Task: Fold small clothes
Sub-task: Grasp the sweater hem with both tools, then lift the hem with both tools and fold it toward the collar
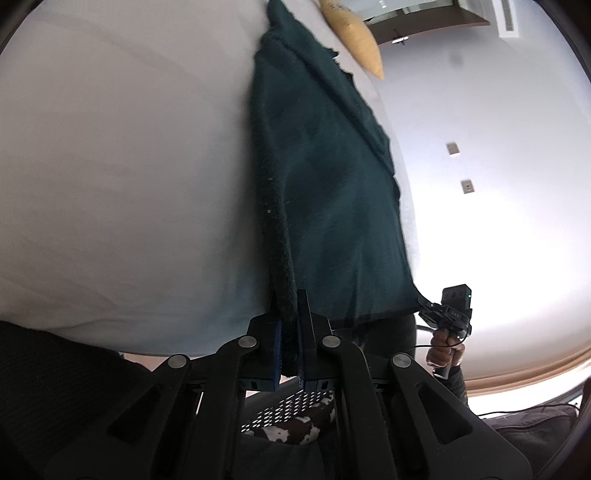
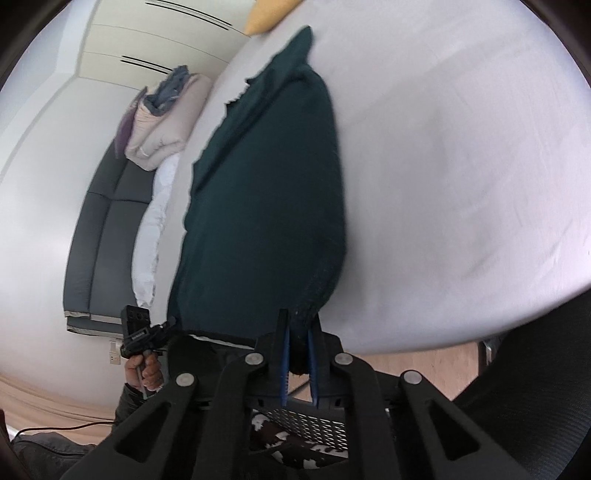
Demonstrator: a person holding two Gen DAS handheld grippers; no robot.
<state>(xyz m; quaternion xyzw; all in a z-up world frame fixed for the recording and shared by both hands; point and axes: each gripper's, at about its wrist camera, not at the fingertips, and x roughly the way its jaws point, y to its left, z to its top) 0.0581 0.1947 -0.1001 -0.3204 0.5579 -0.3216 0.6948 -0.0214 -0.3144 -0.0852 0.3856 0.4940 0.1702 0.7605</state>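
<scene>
We have a dark green garment [image 1: 325,192] stretched between our two grippers, held up over the white bed [image 1: 122,166] rather than lying flat on it. In the left wrist view, the left gripper [image 1: 290,332] has its blue-padded jaws pressed together on a thick, rolled edge of the cloth, which runs straight up and away from the pads; the rest of the fabric spreads out to the right of that edge as a broad panel. At the lower right of that same view we see the right gripper [image 1: 430,308] meeting the far lower corner of the panel, with the hand [image 1: 445,349] wrapped round its handle. From the right wrist view, the right gripper [image 2: 298,343] is likewise clamped on a bunched corner of the garment [image 2: 266,192], the wad of cloth sitting between the two blue pads and the body of the fabric rising ahead and to the left. The left gripper [image 2: 164,330] shows at the lower left, at the opposite lower corner. A yellow pillow [image 1: 354,33] lies on the bed beyond the garment, and a folded beige blanket [image 2: 162,122] rests on a grey sofa [image 2: 107,229] off to the side.
</scene>
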